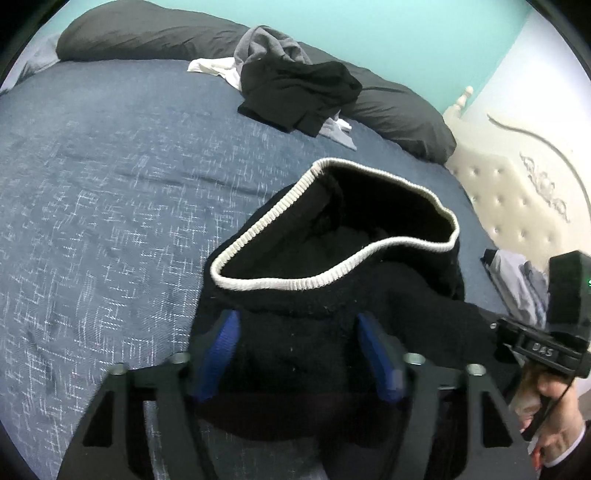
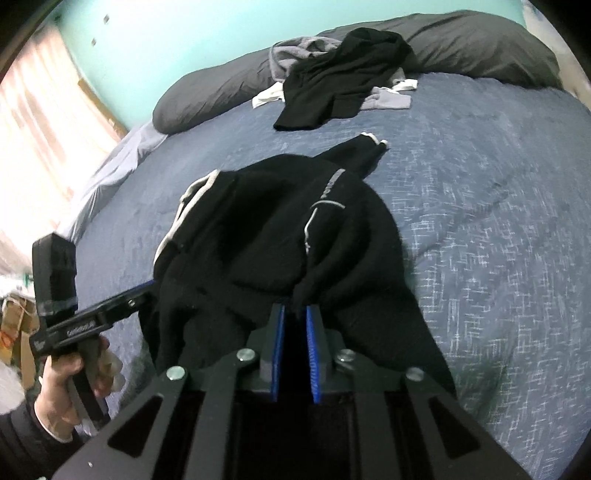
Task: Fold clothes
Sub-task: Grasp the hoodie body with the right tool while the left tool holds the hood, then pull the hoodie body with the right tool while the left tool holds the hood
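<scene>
A black knit garment (image 1: 295,343) with a white ribbed trim (image 1: 280,283) is bunched above the blue bedspread (image 1: 110,184). In the left wrist view my left gripper (image 1: 300,334) is open, its blue pads wide apart with the garment's bulk lying between them. The right gripper (image 1: 498,326) reaches into the garment from the right, held by a hand (image 1: 554,406). In the right wrist view my right gripper (image 2: 295,312) is shut on a pinched fold of the black garment (image 2: 258,229). The left gripper (image 2: 144,290) enters the fabric from the left.
A heap of black, grey and white clothes (image 1: 295,88) (image 2: 343,74) lies near the dark grey pillows (image 1: 147,33) (image 2: 480,40). A cream tufted headboard (image 1: 517,199) stands at the right, with crumpled grey cloth (image 1: 517,277) below it. Bare bedspread (image 2: 498,221) spreads around the garment.
</scene>
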A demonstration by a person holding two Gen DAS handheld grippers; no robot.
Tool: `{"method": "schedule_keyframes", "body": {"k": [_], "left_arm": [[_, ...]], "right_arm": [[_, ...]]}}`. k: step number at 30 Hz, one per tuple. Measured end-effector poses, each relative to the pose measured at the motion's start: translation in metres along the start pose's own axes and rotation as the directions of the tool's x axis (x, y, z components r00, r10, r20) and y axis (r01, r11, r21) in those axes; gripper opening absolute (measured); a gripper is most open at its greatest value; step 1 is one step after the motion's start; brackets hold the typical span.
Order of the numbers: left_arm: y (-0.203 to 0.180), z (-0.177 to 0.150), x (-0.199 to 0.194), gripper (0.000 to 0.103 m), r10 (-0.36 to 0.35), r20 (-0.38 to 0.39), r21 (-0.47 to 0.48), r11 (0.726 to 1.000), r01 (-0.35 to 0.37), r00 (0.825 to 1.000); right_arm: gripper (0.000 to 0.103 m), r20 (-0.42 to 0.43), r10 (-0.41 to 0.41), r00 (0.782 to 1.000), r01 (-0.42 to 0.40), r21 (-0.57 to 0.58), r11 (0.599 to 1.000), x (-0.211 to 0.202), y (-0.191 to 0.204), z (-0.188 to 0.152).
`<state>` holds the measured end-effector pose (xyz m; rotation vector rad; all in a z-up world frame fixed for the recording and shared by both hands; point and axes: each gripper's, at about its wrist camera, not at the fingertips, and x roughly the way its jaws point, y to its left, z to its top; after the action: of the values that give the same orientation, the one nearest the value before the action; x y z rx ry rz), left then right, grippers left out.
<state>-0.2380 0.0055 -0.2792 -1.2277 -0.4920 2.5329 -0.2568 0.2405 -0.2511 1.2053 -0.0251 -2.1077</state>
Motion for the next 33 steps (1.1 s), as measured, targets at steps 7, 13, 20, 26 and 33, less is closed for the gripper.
{"method": "schedule_keyframes", "body": {"k": [7,13,20,26,33], "left_arm": [[0.005,-0.001,-0.009,0.027,-0.028,0.009,0.004,1.0,0.028,1.0],[0.01,0.002,-0.031,0.011,-0.057,0.053,-0.005,0.998,0.057,0.997],[0.026,0.007,-0.053,0.007,-0.075,0.099,-0.048,0.996,0.08,0.992],[0.047,0.015,-0.071,0.007,-0.075,0.148,-0.091,0.992,0.089,0.986],[0.079,0.009,-0.087,0.007,-0.055,0.16,-0.166,0.983,0.081,0.986]], "right_arm": [[0.011,0.003,-0.03,1.0,0.03,-0.014,0.999,-0.005,0.012,-0.002],[0.011,-0.006,-0.029,1.0,0.029,-0.06,0.998,-0.011,0.03,-0.001],[0.011,0.013,-0.058,0.998,0.058,-0.032,0.998,-0.025,0.023,0.008],[0.027,0.025,-0.1,0.995,0.1,0.001,0.995,-0.034,0.002,0.036],[0.046,-0.053,-0.1,0.994,0.096,-0.067,0.993,0.001,0.003,0.093]]}}
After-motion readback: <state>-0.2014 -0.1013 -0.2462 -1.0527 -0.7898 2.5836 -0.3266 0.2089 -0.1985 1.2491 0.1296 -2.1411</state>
